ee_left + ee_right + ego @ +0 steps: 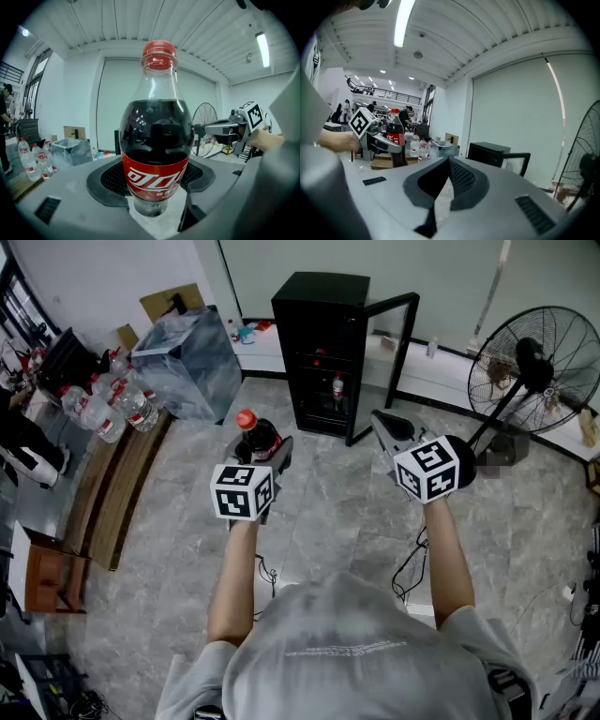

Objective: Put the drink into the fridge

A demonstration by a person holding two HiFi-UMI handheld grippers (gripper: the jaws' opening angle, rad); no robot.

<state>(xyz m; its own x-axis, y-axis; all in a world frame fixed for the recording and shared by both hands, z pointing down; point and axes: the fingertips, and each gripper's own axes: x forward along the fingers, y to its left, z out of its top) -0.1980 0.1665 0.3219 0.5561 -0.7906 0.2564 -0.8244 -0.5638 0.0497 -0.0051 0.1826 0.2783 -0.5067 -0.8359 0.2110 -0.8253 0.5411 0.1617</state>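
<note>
A cola bottle (257, 437) with a red cap and red label stands upright in my left gripper (262, 448), which is shut on its lower body (157, 140). The black mini fridge (319, 343) stands on the floor ahead, its glass door (398, 338) swung open to the right. On a shelf inside it stands a bottle (337, 390). My right gripper (384, 423) is held to the right of the left one, shut with nothing in it (449, 174). In the right gripper view the fridge (490, 153) is ahead and the cola bottle (396, 139) is at the left.
A large floor fan (534, 362) stands right of the fridge. Several water bottles (108, 404) lie on a wooden bench at the left, beside a plastic-wrapped box (187, 357). A cable (412, 563) trails over the grey tiled floor near my feet.
</note>
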